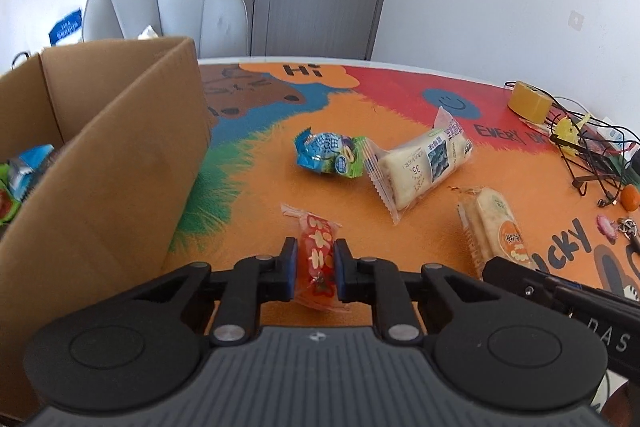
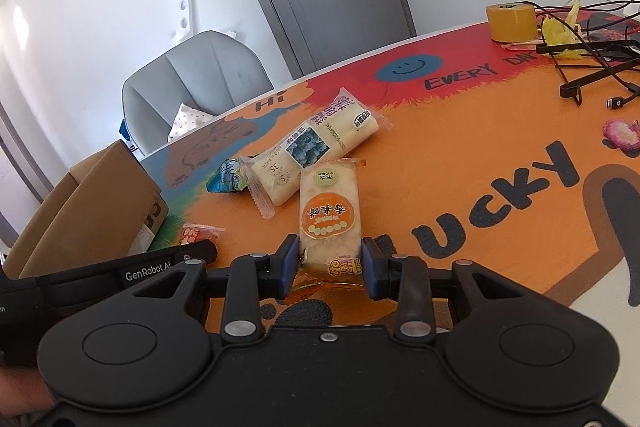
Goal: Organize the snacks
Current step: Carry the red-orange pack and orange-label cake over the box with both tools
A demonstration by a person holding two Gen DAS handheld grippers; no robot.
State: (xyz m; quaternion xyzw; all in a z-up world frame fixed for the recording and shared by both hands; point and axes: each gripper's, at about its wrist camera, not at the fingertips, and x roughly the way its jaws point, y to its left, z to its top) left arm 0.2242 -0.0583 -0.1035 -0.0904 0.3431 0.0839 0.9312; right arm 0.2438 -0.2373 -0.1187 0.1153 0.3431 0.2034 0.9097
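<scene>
My left gripper (image 1: 316, 269) is shut on a small red candy packet (image 1: 316, 255) low over the table, right of the open cardboard box (image 1: 100, 163). My right gripper (image 2: 330, 267) is shut on a rice-cracker packet (image 2: 330, 211) with an orange round label; it also shows in the left wrist view (image 1: 496, 227). On the table beyond lie a blue-green snack bag (image 1: 330, 155) and a long white bread packet (image 1: 420, 167), touching each other. The box holds some snack packets (image 1: 24, 171).
The colourful table mat (image 1: 280, 187) covers the table. A yellow tape roll (image 1: 528, 101), tangled black cables (image 1: 588, 151) and small trinkets lie at the far right. A grey chair (image 1: 164, 7) and a door stand behind the table.
</scene>
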